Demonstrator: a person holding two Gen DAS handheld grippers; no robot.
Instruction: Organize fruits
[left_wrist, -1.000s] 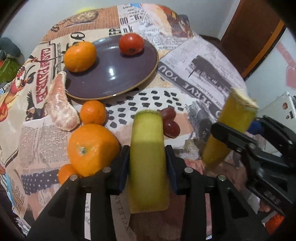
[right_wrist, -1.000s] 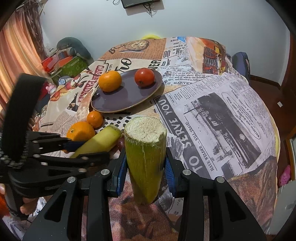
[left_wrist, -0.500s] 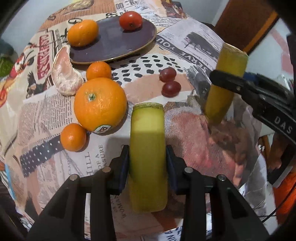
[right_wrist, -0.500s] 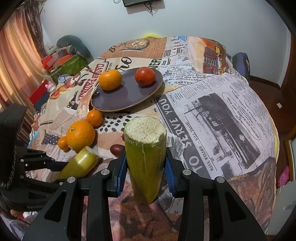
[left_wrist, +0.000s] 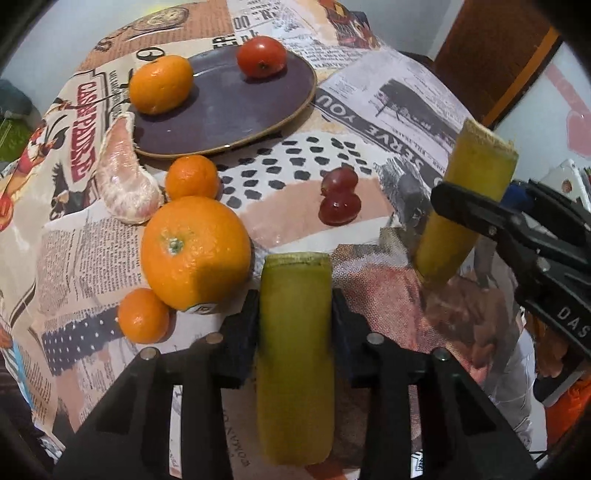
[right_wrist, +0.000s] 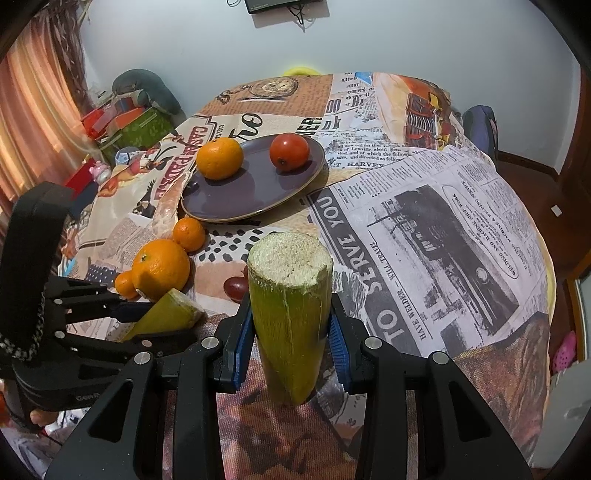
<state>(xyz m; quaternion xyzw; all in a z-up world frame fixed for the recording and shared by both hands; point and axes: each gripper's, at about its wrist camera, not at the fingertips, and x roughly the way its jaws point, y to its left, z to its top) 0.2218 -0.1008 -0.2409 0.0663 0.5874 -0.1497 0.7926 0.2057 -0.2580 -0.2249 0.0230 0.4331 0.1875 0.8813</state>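
purple plate (right_wrist: 236, 195) lies ahead of both grippers, toward the table's far edge. right gripper (right_wrist: 291, 332) clamps a green-yellow cane piece (right_wrist: 290, 314) upright, fibrous cut end up. left gripper (left_wrist: 295, 328) clamps a smoother cane length (left_wrist: 295, 362), axis along its fingers, nearer the plate by judgement.

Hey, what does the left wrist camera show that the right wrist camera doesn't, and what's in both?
Only the left wrist view shows the peeled citrus segment in full, both grapes unobstructed, and the sticker on the big orange. Only the right wrist view shows the curtain, the back wall and the clutter beside the table. Both show the purple plate holding a mandarin and a tomato, plus each gripper clamping a yellow-green stalk piece.
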